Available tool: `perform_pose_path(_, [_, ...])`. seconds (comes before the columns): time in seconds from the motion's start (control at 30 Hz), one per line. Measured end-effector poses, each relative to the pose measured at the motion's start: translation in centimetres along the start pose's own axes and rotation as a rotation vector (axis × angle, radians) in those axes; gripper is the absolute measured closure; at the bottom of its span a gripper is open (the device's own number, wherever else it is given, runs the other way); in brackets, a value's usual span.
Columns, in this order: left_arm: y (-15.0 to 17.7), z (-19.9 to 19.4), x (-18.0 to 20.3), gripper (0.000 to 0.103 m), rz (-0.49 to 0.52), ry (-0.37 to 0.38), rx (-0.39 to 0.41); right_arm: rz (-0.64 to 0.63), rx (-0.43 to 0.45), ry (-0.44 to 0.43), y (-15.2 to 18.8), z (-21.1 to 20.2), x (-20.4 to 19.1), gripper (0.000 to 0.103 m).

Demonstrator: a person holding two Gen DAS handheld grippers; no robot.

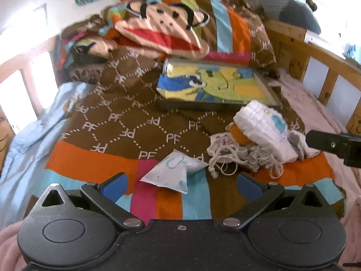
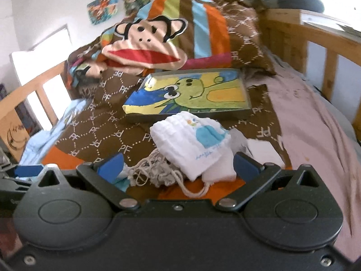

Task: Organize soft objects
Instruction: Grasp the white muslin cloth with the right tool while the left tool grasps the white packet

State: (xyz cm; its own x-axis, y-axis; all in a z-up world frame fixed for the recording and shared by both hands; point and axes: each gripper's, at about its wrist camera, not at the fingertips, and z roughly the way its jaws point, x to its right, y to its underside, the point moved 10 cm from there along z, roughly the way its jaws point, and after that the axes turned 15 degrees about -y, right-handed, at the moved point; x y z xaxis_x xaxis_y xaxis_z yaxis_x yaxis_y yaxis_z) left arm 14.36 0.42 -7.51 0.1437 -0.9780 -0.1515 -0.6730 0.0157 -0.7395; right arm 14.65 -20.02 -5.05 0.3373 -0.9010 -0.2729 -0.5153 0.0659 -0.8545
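My left gripper [image 1: 181, 185] is open just above the striped bedspread. A small white and blue cloth pouch [image 1: 173, 171] lies right in front of it, between the lines of its fingers. A pile of soft things lies to the right: a white padded garment with a blue print [image 1: 264, 124], a tangle of string netting [image 1: 243, 155] and something orange [image 1: 239, 135]. My right gripper [image 2: 178, 166] is open over that pile, with the white garment [image 2: 196, 140] and the netting [image 2: 155, 169] between its blue pads. A shallow tray with a green cartoon lining [image 1: 203, 107] [image 2: 237, 113] sits behind the pile.
A monkey-face pillow [image 1: 162, 29] [image 2: 144, 45] leans on striped cushions at the head of the bed. Wooden rails [image 1: 334, 67] [image 2: 329, 67] run along the right side. A pink sheet [image 2: 311, 117] covers the right, a light blue blanket [image 1: 33, 135] the left.
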Motion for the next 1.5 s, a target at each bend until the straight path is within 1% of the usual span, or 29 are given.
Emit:
perform_pose_path(0.23, [-0.2, 5.6, -0.6, 0.001, 0.045, 0.021, -0.087, -0.039, -0.109, -0.010, -0.5, 5.6, 1.8, 0.000])
perform_pose_path(0.3, [-0.1, 7.2, -0.5, 0.001, 0.061, 0.053, -0.112, -0.064, -0.121, -0.011, -0.7, 7.1, 2.0, 0.000])
perform_pose_path(0.4, [0.2, 9.3, -0.3, 0.001, 0.094, 0.092, -0.161, -0.119, -0.127, -0.010, -1.0, 9.0, 1.8, 0.000])
perform_pose_path(0.53, [0.6, 10.8, 0.0, 0.001, 0.126, 0.097, -0.178, -0.162, -0.127, 0.001, -1.4, 10.9, 1.4, 0.000])
perform_pose_path(0.67, [1.0, 11.5, 0.3, 0.003, 0.106, 0.115, -0.188, -0.175, -0.124, 0.004, -1.2, 12.1, 1.3, 0.001])
perform_pose_path(0.73, [1.0, 11.9, 0.5, 0.006, 0.091, 0.123, -0.192, -0.169, -0.123, -0.001, -1.0, 12.3, 1.6, 0.002])
perform_pose_path(0.77, [1.0, 12.1, 0.6, 0.008, 0.082, 0.128, -0.194, -0.165, -0.119, -0.004, -1.0, 12.3, 1.7, 0.008])
perform_pose_path(0.8, [1.0, 12.2, 0.7, 0.010, 0.074, 0.136, -0.196, -0.157, -0.122, -0.005, -0.8, 12.1, 2.1, 0.011])
perform_pose_path(0.83, [1.0, 12.4, 0.8, 0.012, 0.064, 0.145, -0.199, -0.151, -0.126, -0.004, -0.7, 12.1, 2.3, 0.017])
perform_pose_path(0.87, [1.0, 12.7, 0.9, 0.015, 0.053, 0.150, -0.205, -0.146, -0.130, -0.004, -0.6, 12.3, 2.5, 0.024])
perform_pose_path(0.9, [1.0, 12.8, 0.9, 0.020, 0.046, 0.155, -0.211, -0.139, -0.136, -0.003, -0.3, 12.3, 2.7, 0.028])
perform_pose_path(0.93, [1.2, 13.0, 1.0, 0.023, 0.038, 0.161, -0.219, -0.134, -0.147, -0.003, 0.0, 12.6, 2.8, 0.034])
perform_pose_path(0.97, [1.3, 13.1, 1.1, 0.030, 0.031, 0.169, -0.228, -0.130, -0.155, -0.004, 0.1, 12.7, 2.9, 0.038])
perform_pose_path(1.0, [1.4, 13.1, 1.1, 0.034, 0.025, 0.174, -0.232, -0.126, -0.155, -0.005, 0.2, 12.7, 3.0, 0.040])
perform_pose_path(1.07, [1.4, 12.8, 1.1, 0.035, 0.013, 0.184, -0.222, -0.118, -0.151, -0.013, 0.2, 12.6, 3.0, 0.050])
perform_pose_path(1.1, [1.3, 12.7, 1.1, 0.038, 0.005, 0.191, -0.217, -0.112, -0.147, -0.019, 0.2, 12.6, 2.9, 0.052])
perform_pose_path(1.13, [1.3, 12.6, 1.1, 0.039, -0.004, 0.196, -0.214, -0.108, -0.145, -0.023, 0.2, 12.6, 3.0, 0.058])
perform_pose_path(1.17, [1.3, 12.5, 1.0, 0.043, -0.012, 0.200, -0.214, -0.105, -0.143, -0.024, 0.2, 12.5, 3.0, 0.069])
perform_pose_path(1.2, [1.3, 12.4, 1.1, 0.048, -0.020, 0.203, -0.213, -0.102, -0.139, -0.028, 0.3, 12.5, 3.0, 0.074])
perform_pose_path(1.27, [1.5, 12.3, 1.0, 0.053, -0.036, 0.201, -0.221, -0.108, -0.136, -0.025, 0.2, 12.4, 2.9, 0.082])
perform_pose_path(1.33, [1.6, 12.3, 1.1, 0.056, -0.043, 0.206, -0.227, -0.106, -0.134, -0.025, 0.3, 12.3, 2.9, 0.087])
perform_pose_path(1.4, [1.7, 12.1, 1.0, 0.062, -0.049, 0.197, -0.222, -0.106, -0.129, -0.026, 0.2, 12.2, 2.8, 0.091])
perform_pose_path(1.43, [1.7, 12.0, 1.0, 0.063, -0.051, 0.194, -0.219, -0.103, -0.124, -0.028, 0.1, 12.0, 2.7, 0.094])
perform_pose_path(1.5, [1.7, 11.7, 1.0, 0.066, -0.056, 0.192, -0.213, -0.105, -0.118, -0.030, 0.1, 11.8, 2.7, 0.096])
